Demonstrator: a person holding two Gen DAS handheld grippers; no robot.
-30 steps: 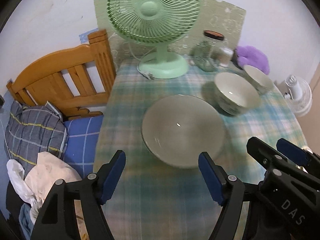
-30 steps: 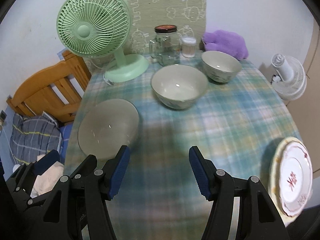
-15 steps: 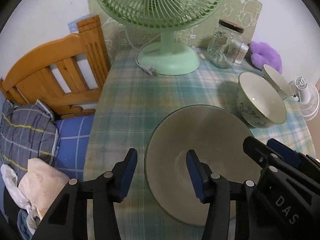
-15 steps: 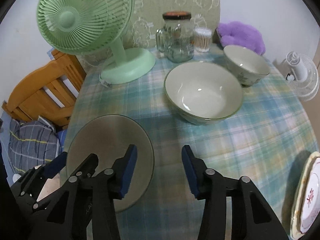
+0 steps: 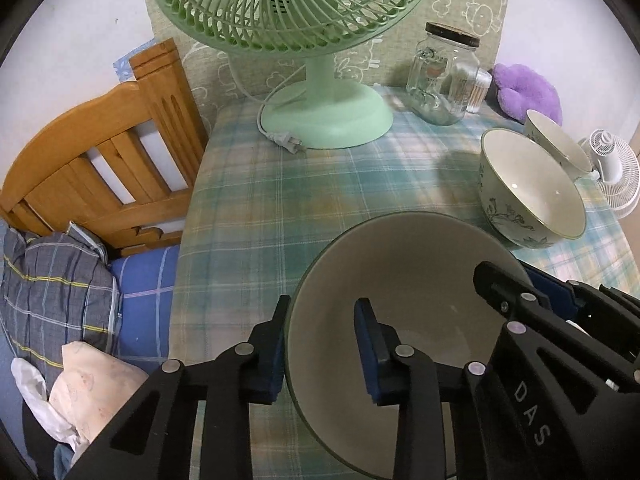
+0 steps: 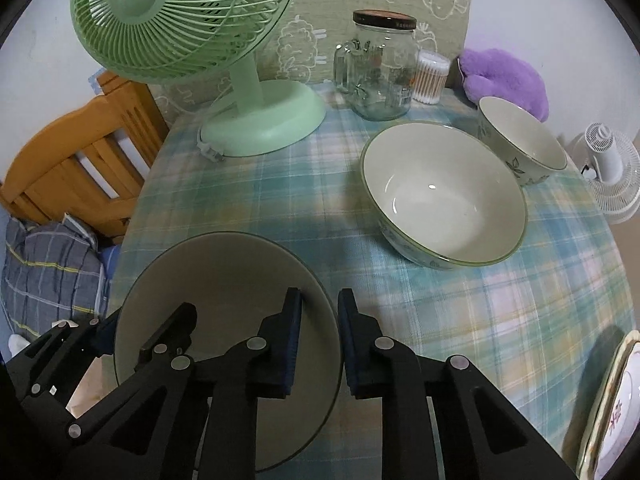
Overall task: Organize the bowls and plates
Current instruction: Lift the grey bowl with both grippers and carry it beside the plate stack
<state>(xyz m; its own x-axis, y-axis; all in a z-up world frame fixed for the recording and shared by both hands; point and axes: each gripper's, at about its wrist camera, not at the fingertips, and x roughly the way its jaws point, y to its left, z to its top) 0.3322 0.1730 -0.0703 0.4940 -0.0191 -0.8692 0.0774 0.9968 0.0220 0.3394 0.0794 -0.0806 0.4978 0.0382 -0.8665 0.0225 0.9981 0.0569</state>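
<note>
"DAS" on right gripper (image 5: 532,412) body; no other text.

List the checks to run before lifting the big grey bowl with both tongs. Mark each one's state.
1. Left tongs straddle the grey bowl rim, one pad outside and one inside: ok.
2. Right tongs straddle the opposite rim: ok.
3. Left tongs closed on the rim: not ok, a gap shows at the inner pad.
4. Right tongs clamped on the rim: cannot tell, the gap is narrow and contact is not visible.
5. Grey bowl empty: ok.
6. Larger flowered bowl stands apart from the grey bowl: ok.
</note>
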